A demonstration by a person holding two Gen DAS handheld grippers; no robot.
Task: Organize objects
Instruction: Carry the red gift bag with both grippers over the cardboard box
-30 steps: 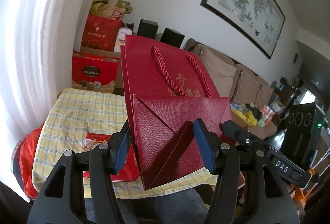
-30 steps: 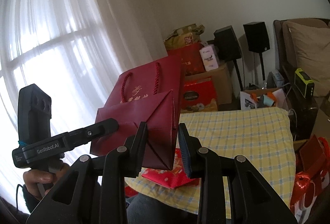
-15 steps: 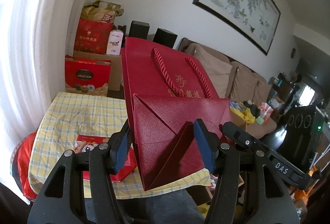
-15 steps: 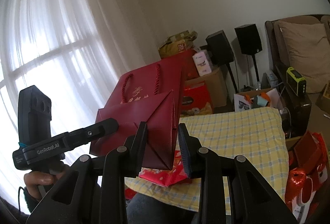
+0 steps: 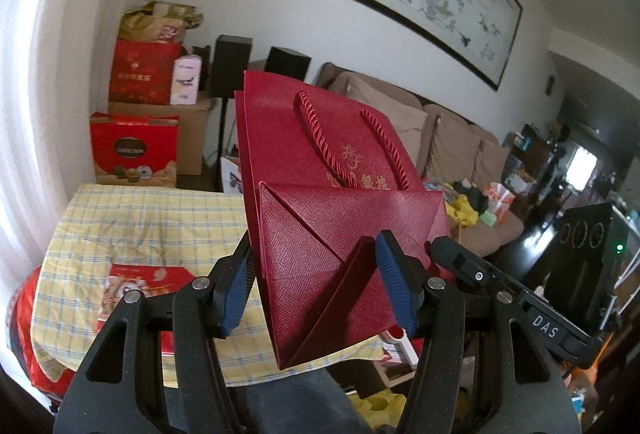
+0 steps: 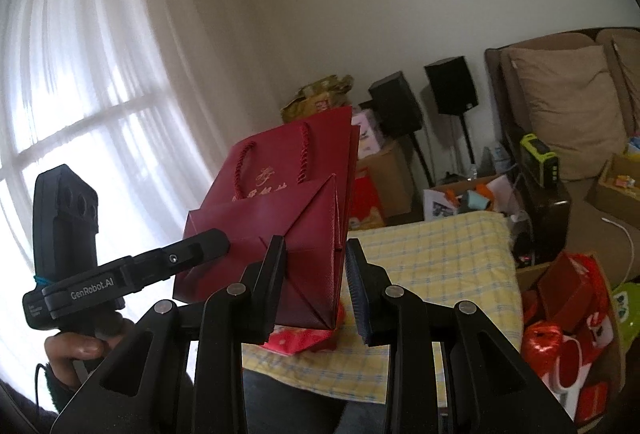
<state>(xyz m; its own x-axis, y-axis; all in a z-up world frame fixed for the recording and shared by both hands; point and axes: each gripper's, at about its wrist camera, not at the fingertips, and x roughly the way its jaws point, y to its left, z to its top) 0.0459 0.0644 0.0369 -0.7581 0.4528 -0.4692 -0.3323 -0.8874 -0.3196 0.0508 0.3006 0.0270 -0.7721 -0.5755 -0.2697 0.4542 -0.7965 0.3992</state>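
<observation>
Two grippers, left [image 5: 316, 284] and right [image 6: 314, 288], each had fingers clamped on the folded base of the flattened red gift bag [image 5: 340, 202], keeping it aloft above the checked tabletop [image 5: 160, 218], handles toward twelve o'clock.

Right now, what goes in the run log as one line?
phase: carrying | object: folded dark-red paper gift bag held in mid-air | left gripper: holding bag | right gripper: holding bag

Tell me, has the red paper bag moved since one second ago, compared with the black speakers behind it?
Yes. In the right wrist view, the red paper bag has shifted left, away from the black speakers.
</observation>
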